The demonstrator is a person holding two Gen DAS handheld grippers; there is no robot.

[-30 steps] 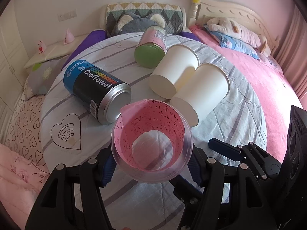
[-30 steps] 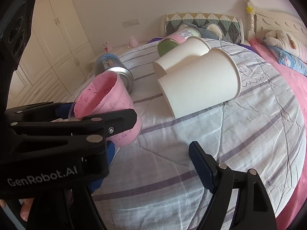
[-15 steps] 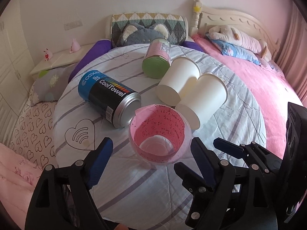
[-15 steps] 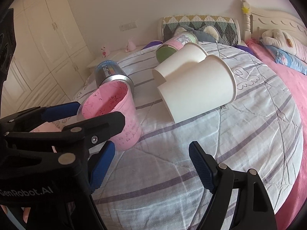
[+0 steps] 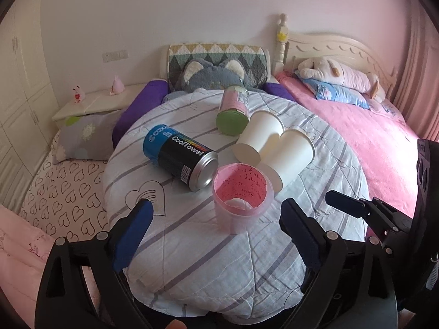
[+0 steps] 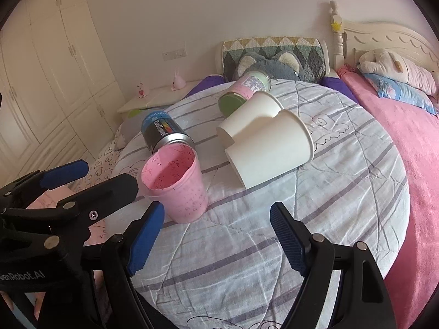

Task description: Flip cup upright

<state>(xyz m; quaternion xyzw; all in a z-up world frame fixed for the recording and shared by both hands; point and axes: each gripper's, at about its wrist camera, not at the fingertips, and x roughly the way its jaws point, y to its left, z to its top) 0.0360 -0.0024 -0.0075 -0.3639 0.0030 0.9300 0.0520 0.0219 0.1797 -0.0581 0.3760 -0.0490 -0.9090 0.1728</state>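
Note:
A clear plastic cup with a pink paper lining stands upright, mouth up, on the round striped cushion; it also shows in the right wrist view. My left gripper is open, its blue pads on either side of the cup and a little nearer than it, not touching. My right gripper is open and empty, just right of the cup. Two white paper cups lie on their sides beyond it; they also show in the right wrist view.
A blue and black CoolTowel can and a pink jar with a green lid lie on the cushion. A pink bed is to the right, a nightstand and a wardrobe to the left.
The left gripper opened, let go of the pink cup and drew back. The cup now stands upright on the cushion. The right gripper also pulled back a little.

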